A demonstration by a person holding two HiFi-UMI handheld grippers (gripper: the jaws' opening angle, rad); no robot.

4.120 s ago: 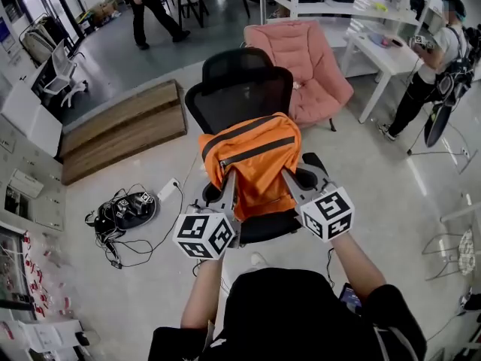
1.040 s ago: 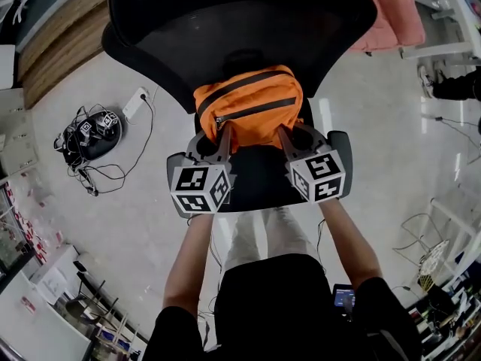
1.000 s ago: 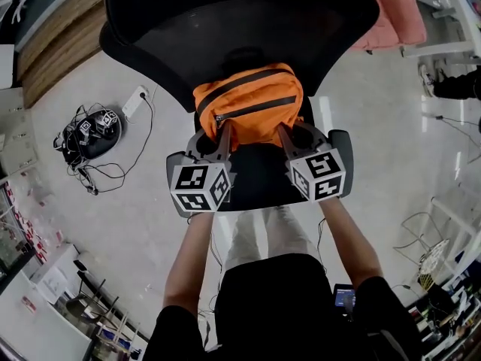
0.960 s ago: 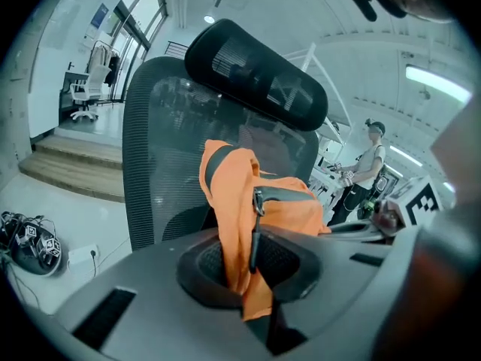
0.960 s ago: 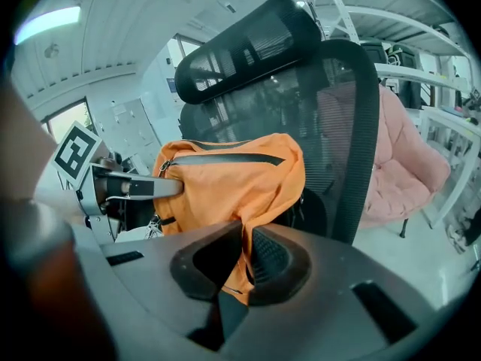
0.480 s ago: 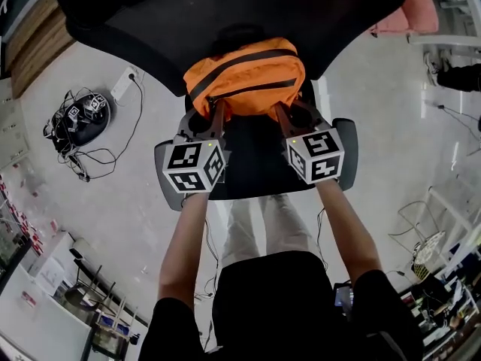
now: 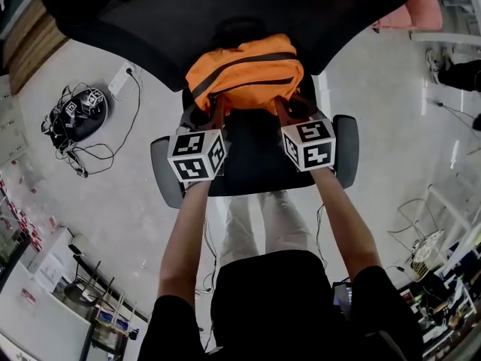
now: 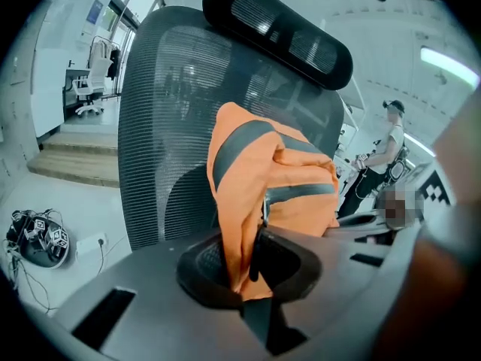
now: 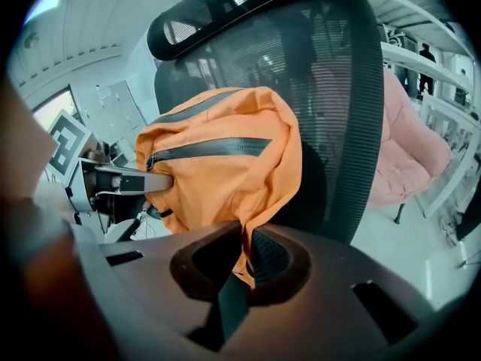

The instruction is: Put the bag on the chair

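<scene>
The left tool [image 8: 244, 273] is clamped on a fold of orange cloth at the near left edge of the bag [image 7: 244, 70], its jaws almost together with the fabric pinched between them. The right tool [image 9: 242, 265] nips a similar fold at the near right edge.

Slung between the two, the bag hangs bunched with its zips on top. It is over the rear of the chair's seat [image 7: 255, 164] and just in front of the mesh backrest [image 8: 161, 126]. No view shows whether its underside touches the seat.

The step in hand looks like the set-down. It is best done with both tools level, so the soft bag lands flat rather than corner first. It should stay midway between the armrests [image 7: 347, 149] and back from the front edge. The cloth should go slack before either grip opens, and then both should open together.
</scene>
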